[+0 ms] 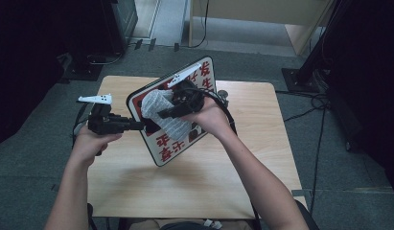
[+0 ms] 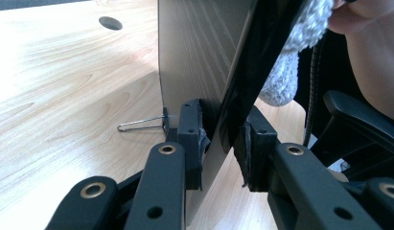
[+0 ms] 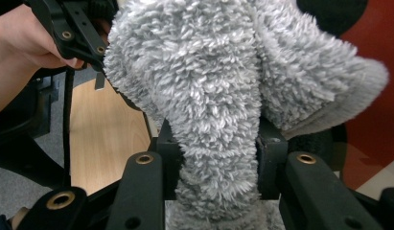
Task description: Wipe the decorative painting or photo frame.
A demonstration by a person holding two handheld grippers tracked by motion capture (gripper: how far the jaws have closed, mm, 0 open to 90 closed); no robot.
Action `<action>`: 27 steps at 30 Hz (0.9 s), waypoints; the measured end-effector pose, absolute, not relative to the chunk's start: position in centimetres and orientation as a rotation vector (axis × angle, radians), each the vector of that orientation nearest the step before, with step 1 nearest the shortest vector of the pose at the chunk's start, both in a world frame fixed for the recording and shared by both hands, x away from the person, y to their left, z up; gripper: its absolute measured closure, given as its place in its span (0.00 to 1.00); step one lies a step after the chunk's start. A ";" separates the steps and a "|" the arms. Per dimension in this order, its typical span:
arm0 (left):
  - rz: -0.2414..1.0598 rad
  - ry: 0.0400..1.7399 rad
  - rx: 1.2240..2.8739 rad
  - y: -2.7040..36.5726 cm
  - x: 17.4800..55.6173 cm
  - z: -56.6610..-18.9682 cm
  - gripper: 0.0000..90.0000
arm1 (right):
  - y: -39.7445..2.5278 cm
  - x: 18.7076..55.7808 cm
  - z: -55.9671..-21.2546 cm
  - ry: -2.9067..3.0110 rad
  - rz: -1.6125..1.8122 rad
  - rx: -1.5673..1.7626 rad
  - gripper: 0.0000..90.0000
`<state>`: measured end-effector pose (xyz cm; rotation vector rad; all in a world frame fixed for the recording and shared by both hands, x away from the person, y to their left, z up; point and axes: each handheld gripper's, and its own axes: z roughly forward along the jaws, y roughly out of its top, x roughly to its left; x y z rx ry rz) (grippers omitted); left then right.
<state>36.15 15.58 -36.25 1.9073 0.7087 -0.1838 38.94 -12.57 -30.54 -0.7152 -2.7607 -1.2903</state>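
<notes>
A white sign board [image 1: 205,79] with red characters and a black border is held tilted above the wooden table [image 1: 137,182]. My left gripper [image 1: 137,125] is shut on the board's left edge; in the left gripper view the jaws [image 2: 223,139] clamp the board's [image 2: 199,52] thin edge. My right gripper [image 1: 167,114] is shut on a grey fluffy cloth [image 1: 158,108] that lies against the board's face. In the right gripper view the cloth [image 3: 209,86] bulges between the jaws [image 3: 216,153], with the red of the sign [image 3: 376,33] behind it.
A thin wire leg [image 2: 139,124] sticks out behind the board near the tabletop. A round hole [image 2: 110,22] is in the table's far part. Black stand bases [image 1: 300,76] and cables [image 1: 312,103] lie on the grey carpet around the table.
</notes>
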 end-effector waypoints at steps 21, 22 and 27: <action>-0.183 0.703 1.910 15.6 36.2 -36.3 0.82 | -13.3 38.5 -33.4 -2.746 -1.264 -0.723 0.68; -0.183 0.703 1.910 15.6 36.2 -36.3 0.82 | -13.3 38.5 -33.5 -2.745 -1.262 -0.723 0.68; -0.184 0.703 1.910 15.6 36.2 -36.3 0.82 | -13.5 38.4 -34.0 -2.740 -1.255 -0.727 0.67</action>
